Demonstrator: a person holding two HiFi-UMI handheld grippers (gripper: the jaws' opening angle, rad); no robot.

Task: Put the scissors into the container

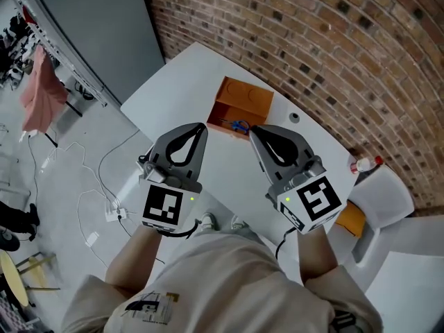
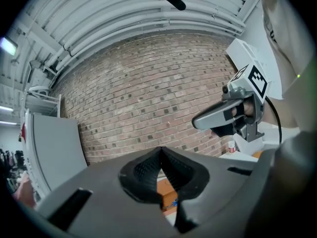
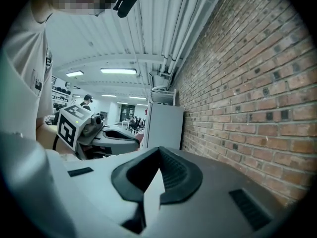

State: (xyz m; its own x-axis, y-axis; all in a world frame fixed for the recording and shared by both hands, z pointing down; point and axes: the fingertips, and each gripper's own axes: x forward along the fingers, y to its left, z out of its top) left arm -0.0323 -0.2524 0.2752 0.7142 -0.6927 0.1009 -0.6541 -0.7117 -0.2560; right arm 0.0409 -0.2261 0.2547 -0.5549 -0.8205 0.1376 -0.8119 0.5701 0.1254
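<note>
The orange container stands open on the white table, near the brick wall. Inside it, at its near edge, lie the blue-handled scissors. My left gripper and right gripper hang side by side above the table, just in front of the container, and both are shut with nothing between the fingers. In the left gripper view the shut left gripper points at the wall, with the orange container showing below the tips. The right gripper view shows the shut right gripper held roughly level.
A white bottle with a red cap and a small grey round object sit near the table's far right edge. A white chair stands at the right. Cables and a power strip lie on the floor to the left.
</note>
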